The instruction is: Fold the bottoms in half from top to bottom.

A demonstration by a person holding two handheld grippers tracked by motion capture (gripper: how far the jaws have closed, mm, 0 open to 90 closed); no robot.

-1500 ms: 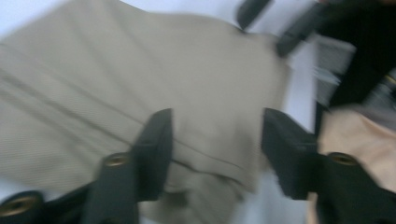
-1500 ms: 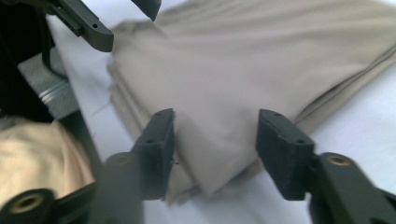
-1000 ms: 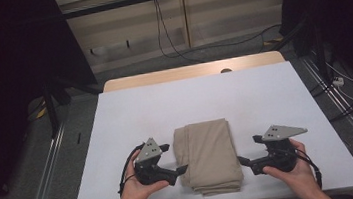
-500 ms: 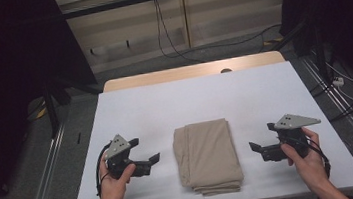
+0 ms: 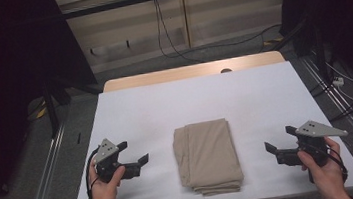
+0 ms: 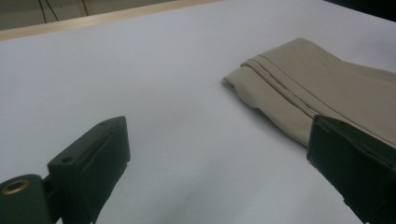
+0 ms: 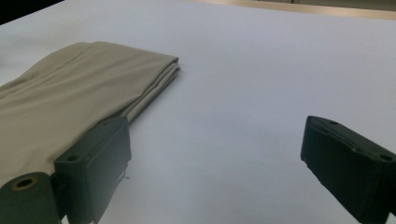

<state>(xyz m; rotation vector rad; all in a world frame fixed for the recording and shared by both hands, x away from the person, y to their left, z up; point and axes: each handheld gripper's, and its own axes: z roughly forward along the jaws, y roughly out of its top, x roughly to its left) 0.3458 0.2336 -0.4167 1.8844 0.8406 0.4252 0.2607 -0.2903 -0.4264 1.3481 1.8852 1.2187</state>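
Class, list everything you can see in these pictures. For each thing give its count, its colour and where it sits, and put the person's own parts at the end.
Folded cloth: one, beige, near the front middle of the table, between the two tools and apart from both.
Table cover: one, white, spread over most of the table top.
Table top: one, light wood, a bare strip showing along the far edge.
Cables: several, dark, on the grey floor beyond the table.
Left tool: one, black with a grey three-cornered plate, left of the cloth, jaws open, holding nothing.
Right tool: one, black with a grey plate, right of the cloth, jaws open, holding nothing.
Hands: two, left hand and right hand, at the front edge, each gripping a tool.
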